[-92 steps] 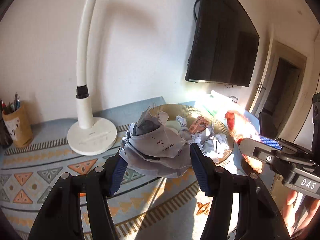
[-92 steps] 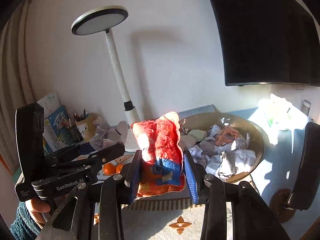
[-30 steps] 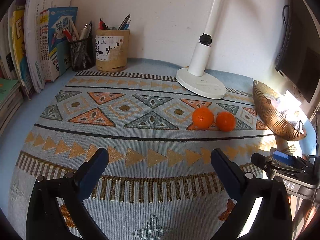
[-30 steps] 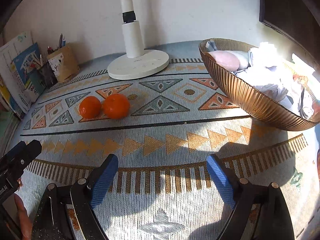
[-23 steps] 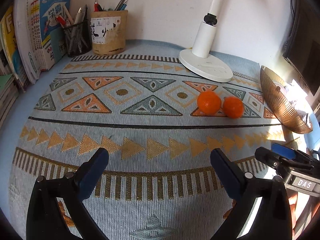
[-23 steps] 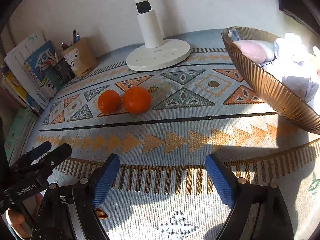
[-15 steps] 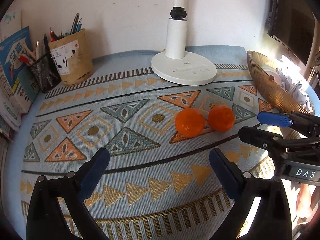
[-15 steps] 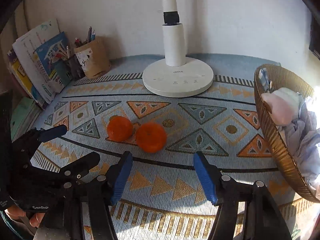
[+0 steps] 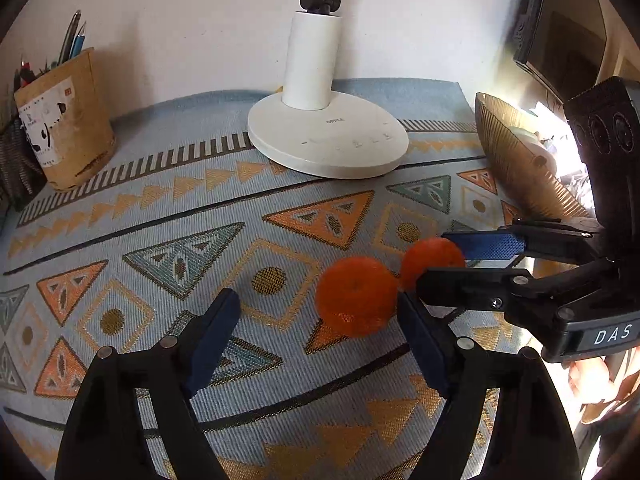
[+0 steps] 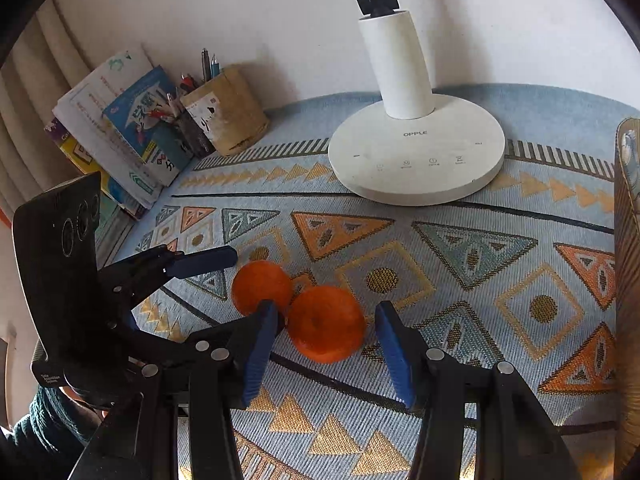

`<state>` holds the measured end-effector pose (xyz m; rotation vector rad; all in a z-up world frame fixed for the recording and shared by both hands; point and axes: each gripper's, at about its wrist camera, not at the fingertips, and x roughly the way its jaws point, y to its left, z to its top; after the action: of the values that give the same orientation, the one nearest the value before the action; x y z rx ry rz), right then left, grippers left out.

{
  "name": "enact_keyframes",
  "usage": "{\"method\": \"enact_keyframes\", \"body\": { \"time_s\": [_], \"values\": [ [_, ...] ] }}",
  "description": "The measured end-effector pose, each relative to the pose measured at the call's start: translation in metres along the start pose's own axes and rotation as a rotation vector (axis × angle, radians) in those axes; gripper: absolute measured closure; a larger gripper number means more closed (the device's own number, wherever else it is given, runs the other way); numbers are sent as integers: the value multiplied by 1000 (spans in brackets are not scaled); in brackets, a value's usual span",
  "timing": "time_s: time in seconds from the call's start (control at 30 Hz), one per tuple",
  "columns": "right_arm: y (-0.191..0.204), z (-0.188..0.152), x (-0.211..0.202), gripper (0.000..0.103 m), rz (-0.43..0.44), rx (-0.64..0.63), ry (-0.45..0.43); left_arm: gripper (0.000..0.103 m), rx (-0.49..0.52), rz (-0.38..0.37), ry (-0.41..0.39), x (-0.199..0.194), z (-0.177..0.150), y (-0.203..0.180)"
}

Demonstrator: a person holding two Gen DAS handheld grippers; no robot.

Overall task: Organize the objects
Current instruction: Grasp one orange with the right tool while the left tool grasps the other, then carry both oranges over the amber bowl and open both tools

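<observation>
Two oranges lie touching on the patterned mat [image 9: 160, 208]. The left orange [image 9: 356, 296] sits between the fingers of my left gripper [image 9: 318, 338], close to the right pad and well clear of the left pad; the jaws are closing. The right orange [image 10: 326, 322] lies between the blue pads of my right gripper [image 10: 327, 354], whose jaws are closing, with a thin gap still showing on the right side. In the left wrist view my right gripper [image 9: 434, 260] straddles the right orange [image 9: 432, 258]. In the right wrist view the left orange [image 10: 262, 286] is beside my left gripper's fingers [image 10: 204, 260].
A white lamp base [image 9: 328, 144] stands behind the oranges. A golden bowl [image 9: 516, 160] with crumpled paper sits at the right. A pen holder [image 9: 64, 120] and leaning books [image 10: 120, 132] are at the back left. A dark screen [image 9: 560, 40] hangs at the right.
Both grippers have let go of the paper and cloth, come in over the mat to the oranges and narrowed their jaws. Each now has one orange between its fingers.
</observation>
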<state>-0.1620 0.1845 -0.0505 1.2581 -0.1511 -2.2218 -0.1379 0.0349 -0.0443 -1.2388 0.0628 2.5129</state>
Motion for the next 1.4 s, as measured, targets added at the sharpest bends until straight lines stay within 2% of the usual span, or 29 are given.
{"method": "enact_keyframes", "body": {
  "time_s": [0.03,0.1,0.13,0.17,0.2,0.4,0.57,0.77,0.93,1.0,1.17,1.4],
  "values": [
    [-3,-1,0,54,8,15,-16,34,10,-9,-5,1,1,-2],
    [-3,-2,-3,61,2,15,-14,50,19,-38,-15,0,1,-4],
    [-3,-3,-4,64,20,21,-15,54,26,-54,-18,-1,0,-5],
    [-5,-4,-5,64,33,33,-16,65,34,-76,-19,-2,0,-7],
    [-5,-6,-6,64,32,38,-20,68,45,-78,-23,-3,-1,-9],
    [-6,-7,-16,64,3,44,-68,68,110,1,-36,-4,-5,-23],
    [6,-20,-27,64,-86,15,-80,68,102,27,-35,-10,-10,-24],
    [26,-71,-69,64,-136,-29,-122,68,131,17,-52,-35,-28,-46],
    [30,-115,-108,64,-250,-66,-131,68,119,29,-60,-55,-47,-80],
    [30,-128,-126,64,-285,-68,-152,68,123,31,-95,-65,-51,-97],
    [25,-149,-171,64,-353,-48,-208,68,256,147,-233,-100,-51,-149],
    [4,-142,-259,64,-429,54,-399,68,370,194,-389,-138,-18,-205]
  ]
}}
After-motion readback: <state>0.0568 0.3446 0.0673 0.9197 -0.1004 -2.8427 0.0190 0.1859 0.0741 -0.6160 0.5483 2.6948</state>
